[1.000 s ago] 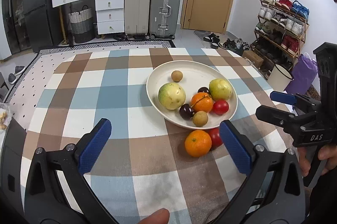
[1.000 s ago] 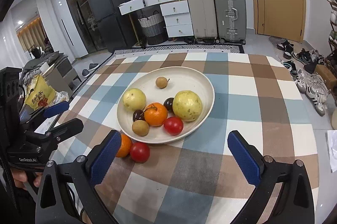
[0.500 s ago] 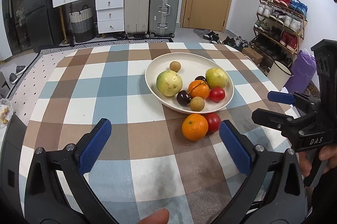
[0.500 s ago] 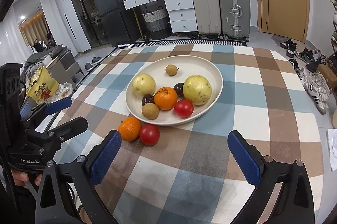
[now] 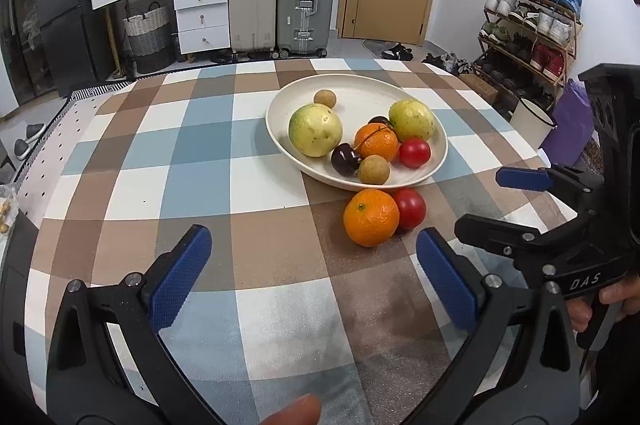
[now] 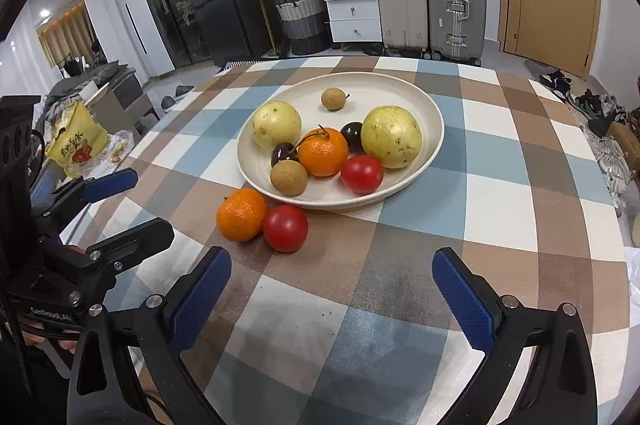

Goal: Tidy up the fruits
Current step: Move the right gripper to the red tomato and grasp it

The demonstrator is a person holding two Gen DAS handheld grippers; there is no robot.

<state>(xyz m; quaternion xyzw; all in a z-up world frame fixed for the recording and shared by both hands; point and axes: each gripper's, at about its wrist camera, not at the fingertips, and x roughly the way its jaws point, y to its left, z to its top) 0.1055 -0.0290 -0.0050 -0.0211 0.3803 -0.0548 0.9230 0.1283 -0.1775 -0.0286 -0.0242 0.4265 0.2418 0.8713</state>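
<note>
A cream plate (image 5: 438, 135) (image 6: 434, 121) on the checked tablecloth holds two yellow-green guavas, an orange (image 6: 323, 152), a tomato (image 6: 362, 174), dark cherries and two brown longans. A second orange (image 5: 371, 218) (image 6: 242, 214) and a second tomato (image 5: 410, 208) (image 6: 285, 227) touch each other on the cloth just in front of the plate. My left gripper (image 5: 312, 279) is open and empty, short of that pair. My right gripper (image 6: 330, 297) is open and empty too, the pair lying ahead to its left. Each gripper shows in the other's view.
The round table's checked cloth (image 5: 192, 145) spreads wide to the left of the plate. A yellow snack bag (image 6: 76, 143) lies beyond the table's left edge. Suitcases (image 5: 306, 1), drawers and a shoe rack (image 5: 528, 25) stand behind. A fingertip (image 5: 294, 413) shows at the bottom edge.
Both grippers have drawn back from the plate, so the fruit looks farther off in both views. Both stay open; no fruit has moved.
</note>
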